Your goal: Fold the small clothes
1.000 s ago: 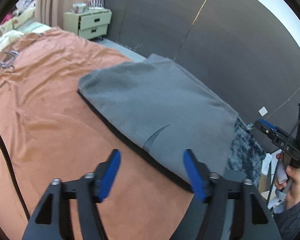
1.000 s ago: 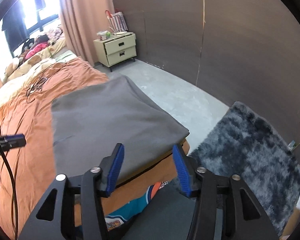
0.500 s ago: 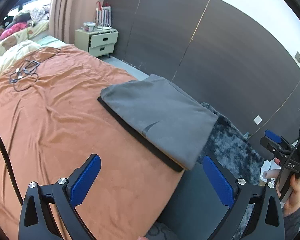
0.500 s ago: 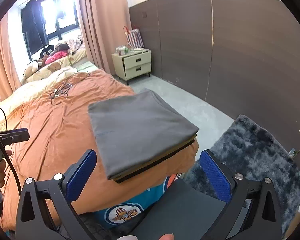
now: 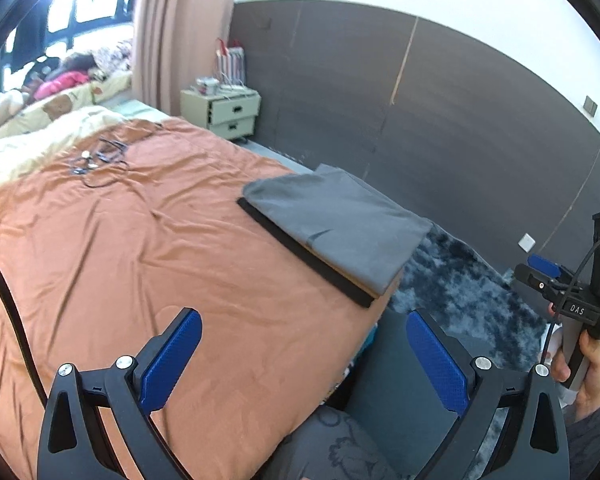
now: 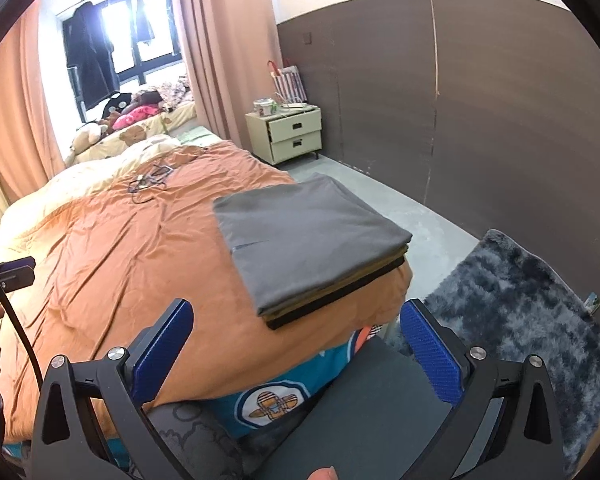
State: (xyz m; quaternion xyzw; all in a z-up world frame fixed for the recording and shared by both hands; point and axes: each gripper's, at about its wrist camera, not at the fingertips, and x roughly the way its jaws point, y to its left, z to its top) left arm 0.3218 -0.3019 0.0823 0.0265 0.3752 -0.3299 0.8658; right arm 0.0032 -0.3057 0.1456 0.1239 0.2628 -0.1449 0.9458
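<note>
Clothes stack (image 6: 312, 236) sits folded, centre frame, at bed (image 6: 112, 248) corner, squared for tidiness. We hold left tongs (image 5: 304, 356) and right tongs (image 6: 296, 344) spread wide, empty, clear of stack; jaws just finished opening, fold looks complete.

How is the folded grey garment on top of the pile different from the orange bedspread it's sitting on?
The grey garment is folded into a flat, smooth rectangle; the orange bedspread lies spread out and creased. The grey garment covers only the bed's near corner, topping a pile with darker layers beneath it, while the orange bedspread stretches far up the bed. Both are plain, unpatterned fabric, and neither is touched by a gripper.
</note>
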